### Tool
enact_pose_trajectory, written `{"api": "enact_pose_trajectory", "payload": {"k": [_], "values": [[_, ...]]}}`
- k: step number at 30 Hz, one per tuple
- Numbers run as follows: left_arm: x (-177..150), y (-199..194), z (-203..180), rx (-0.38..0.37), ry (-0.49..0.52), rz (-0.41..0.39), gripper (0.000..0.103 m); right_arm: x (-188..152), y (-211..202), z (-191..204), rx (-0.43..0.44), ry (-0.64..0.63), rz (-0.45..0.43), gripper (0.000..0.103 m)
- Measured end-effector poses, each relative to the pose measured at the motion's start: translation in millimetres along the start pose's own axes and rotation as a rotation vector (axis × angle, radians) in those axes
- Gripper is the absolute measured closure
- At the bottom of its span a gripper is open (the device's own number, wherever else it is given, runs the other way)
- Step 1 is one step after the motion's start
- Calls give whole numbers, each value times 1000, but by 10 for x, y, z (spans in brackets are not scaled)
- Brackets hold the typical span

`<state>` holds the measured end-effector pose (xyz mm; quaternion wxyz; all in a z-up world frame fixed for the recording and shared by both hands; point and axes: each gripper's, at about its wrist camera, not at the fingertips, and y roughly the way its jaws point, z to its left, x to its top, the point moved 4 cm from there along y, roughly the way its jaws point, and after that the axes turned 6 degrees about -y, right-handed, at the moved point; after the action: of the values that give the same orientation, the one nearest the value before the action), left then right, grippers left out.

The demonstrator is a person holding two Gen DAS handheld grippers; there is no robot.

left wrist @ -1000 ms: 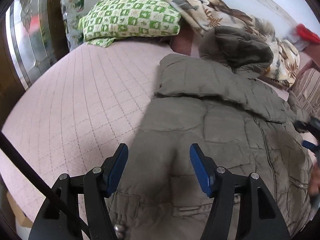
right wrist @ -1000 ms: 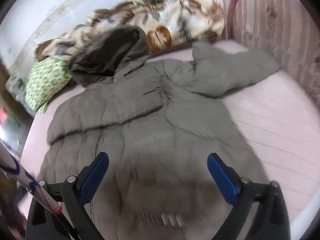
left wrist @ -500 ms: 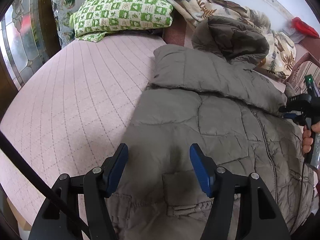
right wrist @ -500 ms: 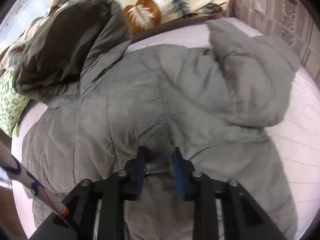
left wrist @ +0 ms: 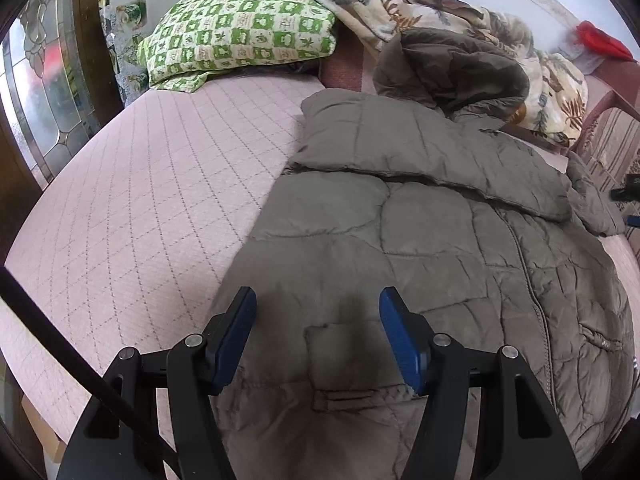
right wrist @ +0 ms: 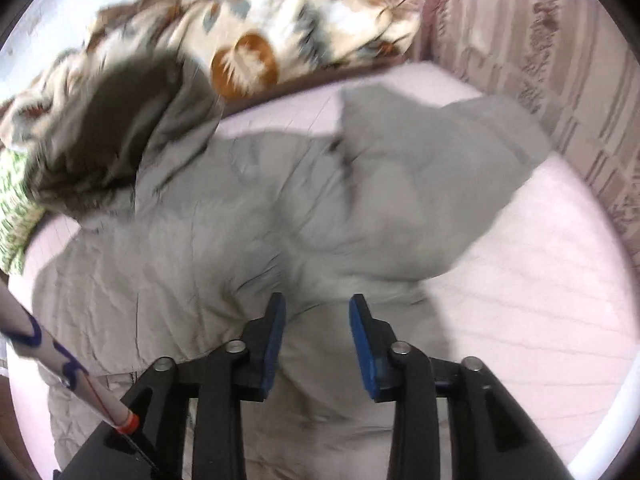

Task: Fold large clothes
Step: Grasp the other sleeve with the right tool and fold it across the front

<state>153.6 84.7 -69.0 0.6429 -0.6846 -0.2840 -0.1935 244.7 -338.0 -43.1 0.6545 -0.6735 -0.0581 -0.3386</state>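
**A lived-in bedroom at home**

This is a household bedroom. A wide bed with a pale pink quilted cover [left wrist: 152,184] fills most of both views. At the bed's far end lie a green-and-white checked pillow [left wrist: 240,36] and, beside it, a crumpled cream blanket with a brown leaf print [right wrist: 288,20]. A dark wooden door with leaded patterned glass [left wrist: 44,92] stands left of the bed, and striped upholstered furniture [right wrist: 560,80] stands along its right side.

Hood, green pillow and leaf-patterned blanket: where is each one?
Hood [left wrist: 460,68]: left wrist view, on its dark lining.
Green pillow [left wrist: 240,36]: left wrist view, on its checked top.
Blanket [right wrist: 304,12]: right wrist view, on its middle.
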Motion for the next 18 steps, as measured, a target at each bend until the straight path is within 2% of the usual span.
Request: {"api": "enact_pose_trajectory", "payload": {"k": [2, 5, 9, 12, 14, 18], "values": [[-36, 4, -64, -2, 13, 2, 40, 31, -173, -329, -38, 29, -50, 28], [-80, 2, -163, -6, 35, -4, 40, 37, -267, -832, -84, 76, -101, 15], [-115, 7, -287, -17, 45, -12, 40, -36, -110, -1514, -65, 206, -18, 16], [-121, 54, -406, -52, 39, 2, 40, -147, 92, -2020, 16, 375, 20, 23], [-117, 94, -462, -63, 34, 13, 40, -168, 199, -2253, 65, 469, 4, 25], [-125, 228, -590, -53, 43, 37, 40, -38, 452, -2514, 108, 549, -22, 25]]}}
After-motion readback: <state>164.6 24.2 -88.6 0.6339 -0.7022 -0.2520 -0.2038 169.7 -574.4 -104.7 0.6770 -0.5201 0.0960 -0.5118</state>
